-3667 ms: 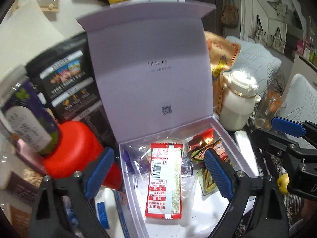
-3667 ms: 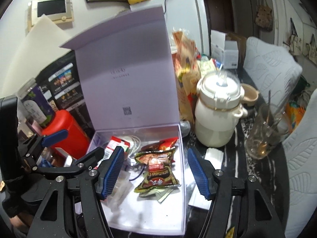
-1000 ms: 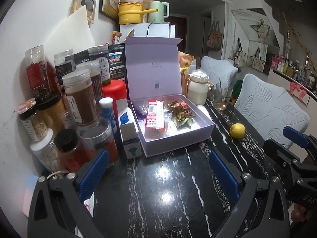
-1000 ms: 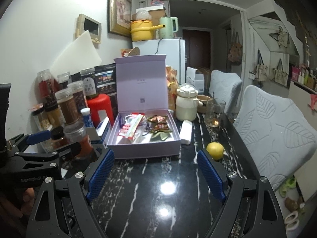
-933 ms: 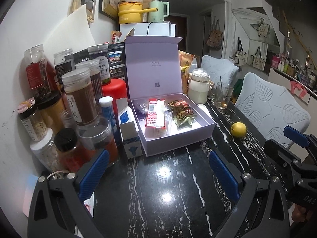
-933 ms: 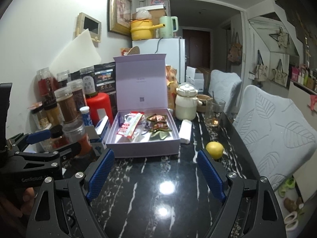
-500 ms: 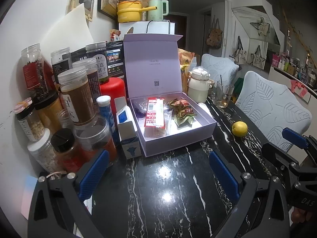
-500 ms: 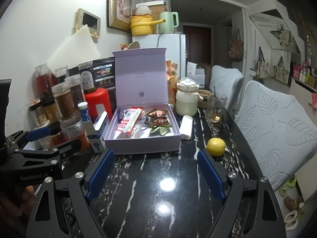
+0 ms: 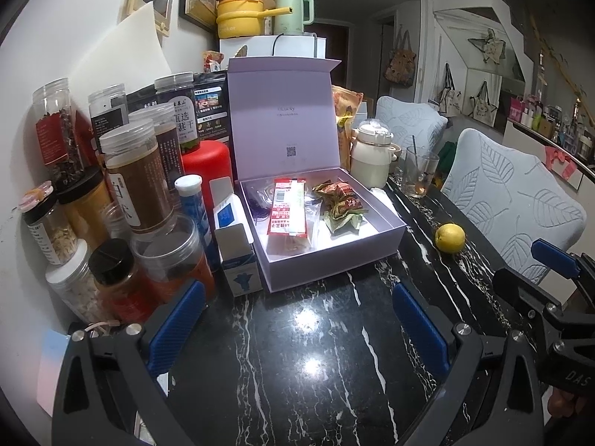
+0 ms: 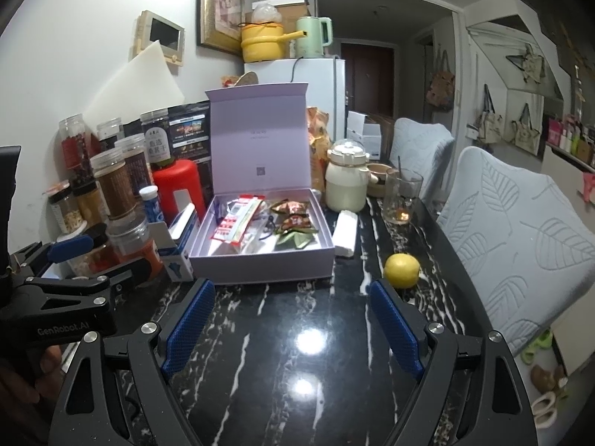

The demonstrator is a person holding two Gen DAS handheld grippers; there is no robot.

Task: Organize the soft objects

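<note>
Looks like the packing part is basically done here. The lavender box [image 9: 336, 239] is sitting open in the middle of the black marble table [image 9: 297, 371], lid standing upright at the far side, and the soft stuff is lying inside it: a red-and-white sachet [image 9: 288, 210] on the left half, crinkly snack packets [image 9: 340, 206] on the right, plus some clear plastic bits I can't really make out.

Both tongs are hanging over bare table on the near side, well apart from the box. The left gripper [image 9: 297, 329] is spread wide with nothing in it, and the right gripper [image 10: 292, 325] is gaping empty too.

What's left, I'm guessing: maybe folding the lid shut. The lemon [image 10: 401, 270] is sitting out to the right, but that's hardly soft.
</note>
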